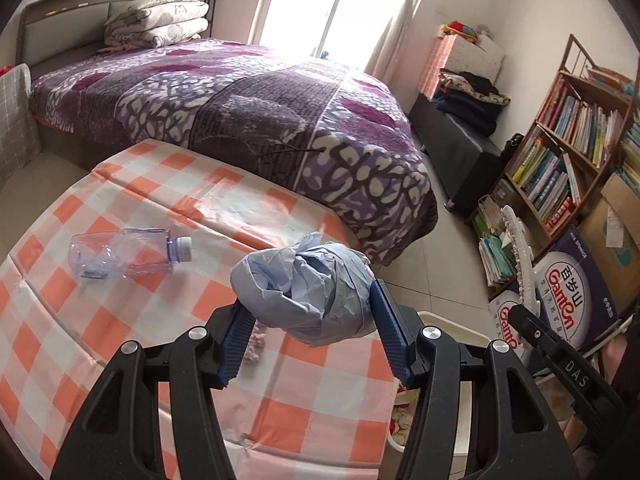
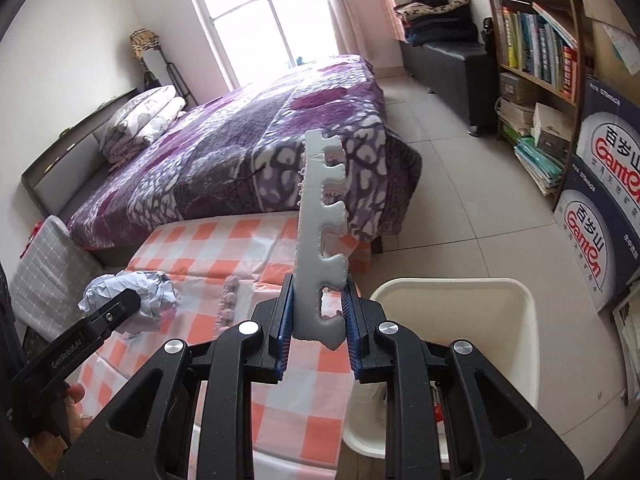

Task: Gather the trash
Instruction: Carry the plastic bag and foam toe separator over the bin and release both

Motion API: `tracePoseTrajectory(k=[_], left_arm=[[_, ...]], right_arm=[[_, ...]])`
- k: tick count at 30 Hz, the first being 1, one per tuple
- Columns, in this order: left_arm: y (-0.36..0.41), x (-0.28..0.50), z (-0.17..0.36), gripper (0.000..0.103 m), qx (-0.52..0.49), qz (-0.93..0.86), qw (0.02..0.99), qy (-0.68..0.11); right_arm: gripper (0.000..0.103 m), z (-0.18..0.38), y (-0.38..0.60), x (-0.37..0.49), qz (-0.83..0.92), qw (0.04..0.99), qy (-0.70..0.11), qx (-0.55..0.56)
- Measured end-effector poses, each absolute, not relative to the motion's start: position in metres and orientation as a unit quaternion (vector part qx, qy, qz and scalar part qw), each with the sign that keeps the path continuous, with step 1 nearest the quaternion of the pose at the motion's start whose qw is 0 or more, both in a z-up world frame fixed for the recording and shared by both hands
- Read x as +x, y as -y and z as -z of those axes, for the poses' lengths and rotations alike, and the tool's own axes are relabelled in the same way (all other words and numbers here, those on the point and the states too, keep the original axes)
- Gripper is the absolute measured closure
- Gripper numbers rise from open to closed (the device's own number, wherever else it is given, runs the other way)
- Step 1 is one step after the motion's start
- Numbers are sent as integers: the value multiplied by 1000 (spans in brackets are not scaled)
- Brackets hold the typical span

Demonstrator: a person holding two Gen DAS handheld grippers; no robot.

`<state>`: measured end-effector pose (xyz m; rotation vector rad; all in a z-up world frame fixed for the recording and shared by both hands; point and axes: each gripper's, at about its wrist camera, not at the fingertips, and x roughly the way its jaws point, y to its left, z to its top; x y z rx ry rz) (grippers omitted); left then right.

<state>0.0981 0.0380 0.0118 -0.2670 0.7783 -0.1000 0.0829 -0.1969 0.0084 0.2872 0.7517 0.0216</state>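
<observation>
Bin contents hidden, rim cut off

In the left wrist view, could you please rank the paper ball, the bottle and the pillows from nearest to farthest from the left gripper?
1. Paper ball: between the left gripper's jaws.
2. Bottle: on the checked table, to the left.
3. Pillows: at the bed's far end, upper left.

Your left gripper clamps a crumpled blue paper ball between its blue fingers above the checked worktop, where an empty plastic bottle lies on its side near the bed.
</observation>
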Motion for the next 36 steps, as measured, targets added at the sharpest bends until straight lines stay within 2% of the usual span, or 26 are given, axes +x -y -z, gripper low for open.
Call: tracePoseTrajectory(k=[12,14,15,21,28,30,36], left_arm=[[52,93,-7,47,-83,110,911,-388],[65,93,-3,47,-79,121,908,-393],[72,93,-2,47,-77,127,906,-396],[111,86,5,47,-55,153,900,-405],[150,79,10,46,-34,183,892,-412],[159,77,11,50,-27,190,890,-413],[184,74,19,51,-11,208,885,-417]], right_arm=[[77,-4,288,63,78,906,-371,188],[63,-5,302,58,92,904,-369,196],[52,-5,309,55,101,903,-365,202],[42,-8,339,44,119,903,-349,222],[42,-10,365,35,122,899,-340,247],[41,-10,372,34,121,898,-338,254],[41,-9,385,29,124,894,-338,267]])
